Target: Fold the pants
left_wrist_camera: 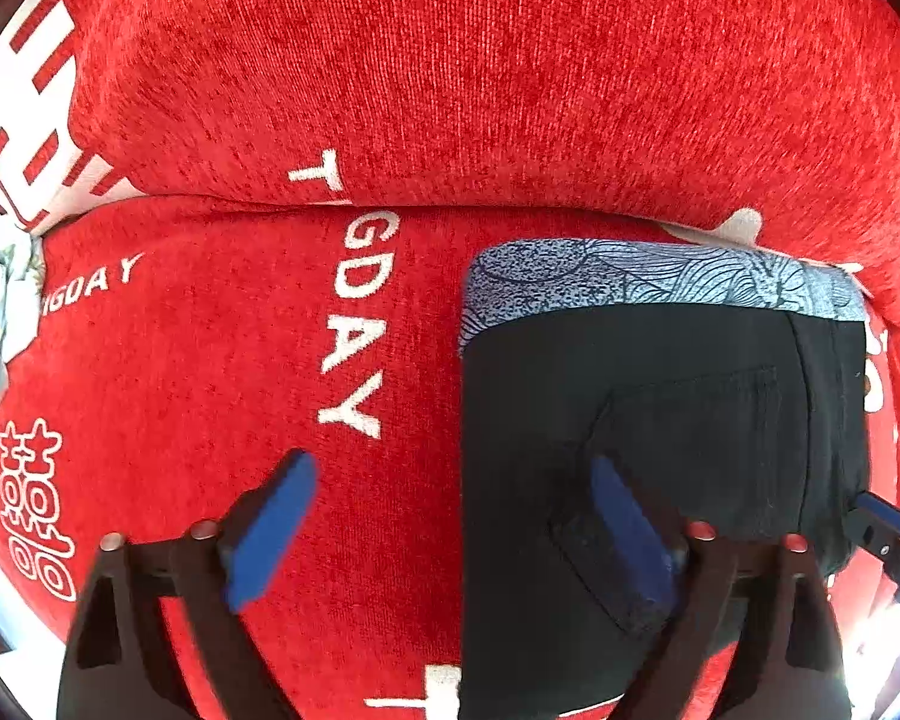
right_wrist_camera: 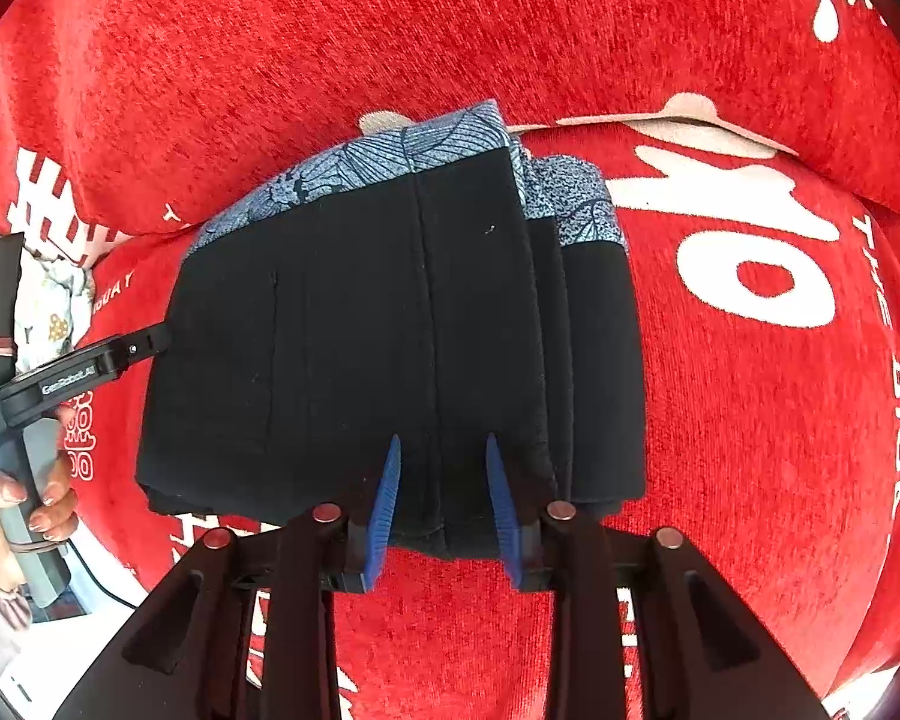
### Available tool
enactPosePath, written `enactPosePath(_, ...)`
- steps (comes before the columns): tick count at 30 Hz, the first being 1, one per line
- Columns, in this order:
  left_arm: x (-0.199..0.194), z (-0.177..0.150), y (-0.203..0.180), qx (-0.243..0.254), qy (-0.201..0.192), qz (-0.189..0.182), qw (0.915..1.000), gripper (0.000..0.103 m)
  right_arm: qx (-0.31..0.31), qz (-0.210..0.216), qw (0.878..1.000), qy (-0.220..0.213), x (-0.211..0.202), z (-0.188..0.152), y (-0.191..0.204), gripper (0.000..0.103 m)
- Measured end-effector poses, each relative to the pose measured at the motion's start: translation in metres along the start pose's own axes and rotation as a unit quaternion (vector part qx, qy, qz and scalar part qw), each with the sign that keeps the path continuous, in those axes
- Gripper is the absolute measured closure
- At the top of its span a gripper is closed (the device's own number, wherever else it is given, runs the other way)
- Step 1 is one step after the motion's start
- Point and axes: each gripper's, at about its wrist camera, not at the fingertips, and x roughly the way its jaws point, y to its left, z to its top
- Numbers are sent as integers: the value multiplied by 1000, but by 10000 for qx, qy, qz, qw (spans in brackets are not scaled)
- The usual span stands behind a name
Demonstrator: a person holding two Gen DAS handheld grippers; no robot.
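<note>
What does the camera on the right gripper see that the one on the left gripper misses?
Only the right wrist view shows the person's hand on the left gripper's handle and the stacked folded edges on the far side of the pants. Only the left wrist view shows the left gripper with jaws wide open, straddling the pants' edge. Both show the black pants with blue patterned waistband on the red sofa cover.

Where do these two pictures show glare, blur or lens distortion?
Left wrist view: white glare at the lower right corner, the left gripper slightly blurred. Right wrist view: sharper, the red sofa cover curves strongly toward the edges; the black pants hide most fold detail.
</note>
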Motion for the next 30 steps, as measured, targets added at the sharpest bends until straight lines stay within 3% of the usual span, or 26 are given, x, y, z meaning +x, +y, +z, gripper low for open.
enactPosePath(8, 1, -7, -6, 78, 124, -22, 9999, 9, 46, -38, 10000, -69, -10, -3, -3, 54)
enactPosePath(13, 2, -7, -8, 70, 162, -24, 9998, 9, 130, -110, 9998, -46, -14, -7, -15, 52)
enactPosePath(18, 2, -8, -9, 77, 138, -8, 9999, 8, 274, -111, 9996, 16, -14, -12, -27, 39)
enactPosePath(19, 3, -8, -9, 76, 143, -8, 9999, 0, 275, -107, 9996, 26, -14, -12, -29, 37)
enactPosePath(20, 4, -8, -9, 72, 163, 1, 9998, 0, 272, -104, 9996, 39, -15, -13, -30, 33)
enactPosePath(30, 11, -9, -6, 184, 487, -468, 9975, 0, 455, 248, 9986, 139, -14, -9, -44, 22)
